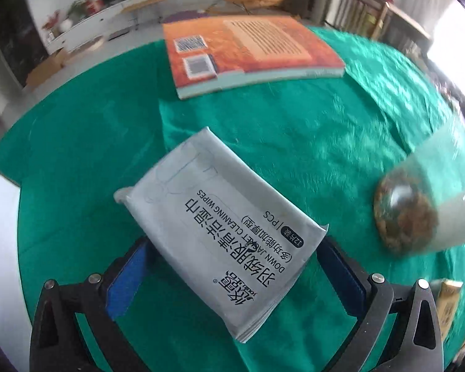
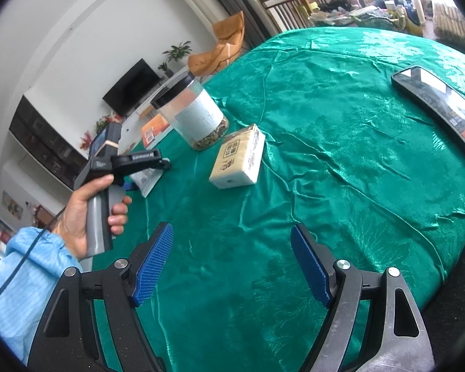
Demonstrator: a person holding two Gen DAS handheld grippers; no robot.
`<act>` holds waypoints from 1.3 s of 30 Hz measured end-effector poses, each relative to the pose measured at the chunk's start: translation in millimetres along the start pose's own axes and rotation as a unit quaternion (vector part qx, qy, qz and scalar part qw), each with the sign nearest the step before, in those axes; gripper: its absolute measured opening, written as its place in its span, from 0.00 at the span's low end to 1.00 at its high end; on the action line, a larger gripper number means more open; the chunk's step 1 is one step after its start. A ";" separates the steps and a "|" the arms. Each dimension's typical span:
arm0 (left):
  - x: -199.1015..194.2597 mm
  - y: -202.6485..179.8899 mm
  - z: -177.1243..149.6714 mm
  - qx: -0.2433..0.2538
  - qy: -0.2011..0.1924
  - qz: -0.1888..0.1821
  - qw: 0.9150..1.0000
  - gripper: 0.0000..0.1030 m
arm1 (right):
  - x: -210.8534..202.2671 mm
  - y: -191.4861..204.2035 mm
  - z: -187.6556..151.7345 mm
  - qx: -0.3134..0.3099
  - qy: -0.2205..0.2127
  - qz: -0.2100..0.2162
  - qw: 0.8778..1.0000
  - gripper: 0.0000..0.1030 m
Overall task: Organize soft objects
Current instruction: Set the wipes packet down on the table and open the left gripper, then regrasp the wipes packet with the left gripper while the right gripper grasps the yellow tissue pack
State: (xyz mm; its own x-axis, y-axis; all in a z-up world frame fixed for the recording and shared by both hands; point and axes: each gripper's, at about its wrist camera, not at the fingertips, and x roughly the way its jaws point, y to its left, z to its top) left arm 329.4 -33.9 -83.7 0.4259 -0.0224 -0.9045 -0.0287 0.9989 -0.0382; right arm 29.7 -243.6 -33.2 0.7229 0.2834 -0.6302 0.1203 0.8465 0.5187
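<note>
Grey wipes pack (image 1: 223,232) sits clamped between the blue pads of your left gripper (image 1: 229,276), lifted above the green-clothed desk (image 1: 294,130), near the orange book (image 1: 248,52) and jar (image 1: 418,204). Your right gripper (image 2: 232,263) hangs released over bare cloth, the tissue pack (image 2: 238,158) well ahead.

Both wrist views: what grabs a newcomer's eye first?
The grey wipes pack held between the left tongs above the green tablecloth, with an orange book beyond. In the right view, the open right tongs hang empty; a tissue pack lies beside a jar.
</note>
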 end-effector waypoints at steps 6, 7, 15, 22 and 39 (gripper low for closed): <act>-13.7 16.9 9.4 -0.063 -0.052 -0.021 0.996 1.00 | 2.9 0.7 -0.1 -0.002 0.004 0.001 1.000 0.79; -5.8 17.0 17.9 -0.074 -0.045 -0.027 0.996 1.00 | 3.3 0.9 -0.2 -0.003 0.005 0.001 1.000 0.79; 42.5 -9.8 38.9 -0.075 -0.020 0.041 0.996 0.99 | 4.9 1.1 -1.0 -0.003 0.006 0.000 1.000 0.79; 15.8 -15.4 -10.6 0.011 -0.050 0.040 0.998 0.68 | 5.4 0.5 -0.4 0.001 0.008 0.000 1.000 0.79; -59.4 -5.2 -158.0 -0.003 -0.088 0.030 0.996 0.80 | 126.0 41.1 54.0 -0.149 0.075 -0.106 0.980 0.79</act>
State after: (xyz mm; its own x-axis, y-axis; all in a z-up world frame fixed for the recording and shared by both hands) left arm 161.4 -44.4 -96.9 0.5750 0.0452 -0.8169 -0.0640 0.9979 0.0101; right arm 162.4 -197.5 -60.1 0.5925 0.1303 -0.7950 0.0371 0.9814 0.1885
